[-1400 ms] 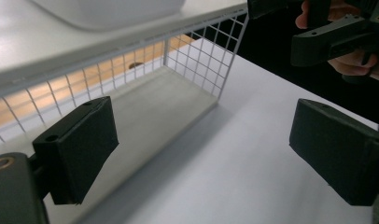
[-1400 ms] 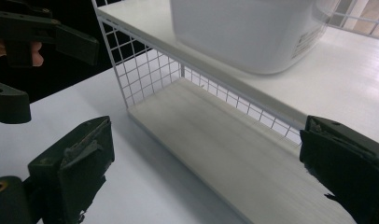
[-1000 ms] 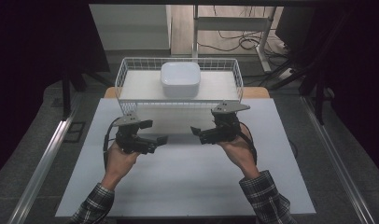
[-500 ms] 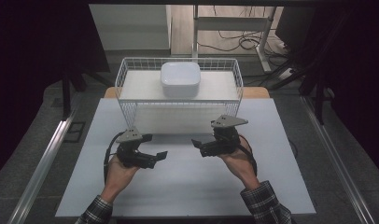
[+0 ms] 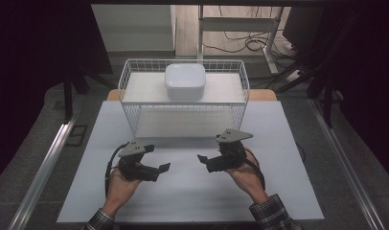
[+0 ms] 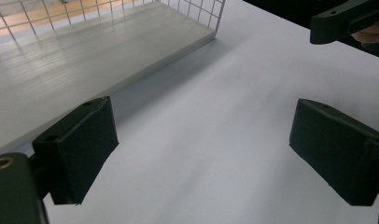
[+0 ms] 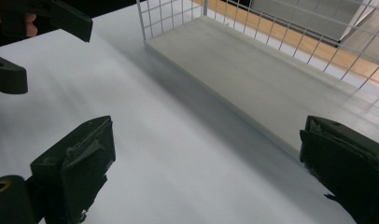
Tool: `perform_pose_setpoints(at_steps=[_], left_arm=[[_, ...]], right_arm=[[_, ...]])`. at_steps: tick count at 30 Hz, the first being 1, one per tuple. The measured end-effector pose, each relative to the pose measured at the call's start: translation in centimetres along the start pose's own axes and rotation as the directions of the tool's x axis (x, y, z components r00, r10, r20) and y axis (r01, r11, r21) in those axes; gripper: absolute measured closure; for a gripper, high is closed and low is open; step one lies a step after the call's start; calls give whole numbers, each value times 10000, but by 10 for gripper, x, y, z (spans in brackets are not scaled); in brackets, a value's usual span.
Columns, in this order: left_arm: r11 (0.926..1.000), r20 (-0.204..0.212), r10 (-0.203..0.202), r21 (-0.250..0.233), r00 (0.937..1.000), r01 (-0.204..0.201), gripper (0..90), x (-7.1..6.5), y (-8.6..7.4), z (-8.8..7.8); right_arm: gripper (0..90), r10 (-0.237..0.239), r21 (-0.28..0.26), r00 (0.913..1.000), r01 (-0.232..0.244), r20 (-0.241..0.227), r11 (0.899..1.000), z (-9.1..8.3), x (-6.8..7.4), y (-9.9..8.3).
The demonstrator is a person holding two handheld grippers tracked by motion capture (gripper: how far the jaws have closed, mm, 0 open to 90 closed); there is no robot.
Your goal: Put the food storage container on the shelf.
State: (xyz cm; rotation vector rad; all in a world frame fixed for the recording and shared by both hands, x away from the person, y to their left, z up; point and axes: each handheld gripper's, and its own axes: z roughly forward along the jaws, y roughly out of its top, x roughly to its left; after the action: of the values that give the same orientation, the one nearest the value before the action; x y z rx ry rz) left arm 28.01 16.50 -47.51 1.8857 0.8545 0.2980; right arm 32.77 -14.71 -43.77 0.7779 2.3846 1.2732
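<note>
While both hover above the white table [image 5: 192, 191], left gripper [image 5: 165, 167] spread empty, right gripper [image 5: 201, 158] spread empty

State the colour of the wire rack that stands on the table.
White: the wire rack shows best in the high view, with a white bowl on top.

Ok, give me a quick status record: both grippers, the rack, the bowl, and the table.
left gripper: jaws open, holding nothing, above the white table top
right gripper: jaws open, holding nothing, facing the left one
wire rack: at the far edge of the table top, beyond both grippers
bowl: white, on the rack's upper shelf, untouched
</note>
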Motion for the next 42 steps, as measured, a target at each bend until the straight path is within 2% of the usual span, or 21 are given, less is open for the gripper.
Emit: perform_pose_setpoints(at_steps=[8, 14, 27, 34, 42], left_arm=[[9994, -82, -335, 9, 9994, 335, 71, 0, -15, -7], [9991, -209, -418, 71, 9989, 419, 71, -2, -25, -13], [9979, -523, -595, 221, 9969, 607, 68, -3, -48, -31], [9964, -693, -759, 313, 9947, 782, 65, -3, -60, -43], [9956, -1092, -742, 491, 9912, 799, 63, -2, -71, -53]], right_arm=[[31, 101, 98, 9999, -100, -40, 9999, -5, 2, -11], [32, -6, 186, 10000, 8, -99, 9998, -9, 7, -18], [31, -117, 239, 9998, 113, 169, 9997, -31, 9, -38], [31, 29, 225, 9993, -37, 382, 9997, -43, 7, -51], [31, 218, 334, 9973, -242, 702, 9991, -54, 2, -67]])
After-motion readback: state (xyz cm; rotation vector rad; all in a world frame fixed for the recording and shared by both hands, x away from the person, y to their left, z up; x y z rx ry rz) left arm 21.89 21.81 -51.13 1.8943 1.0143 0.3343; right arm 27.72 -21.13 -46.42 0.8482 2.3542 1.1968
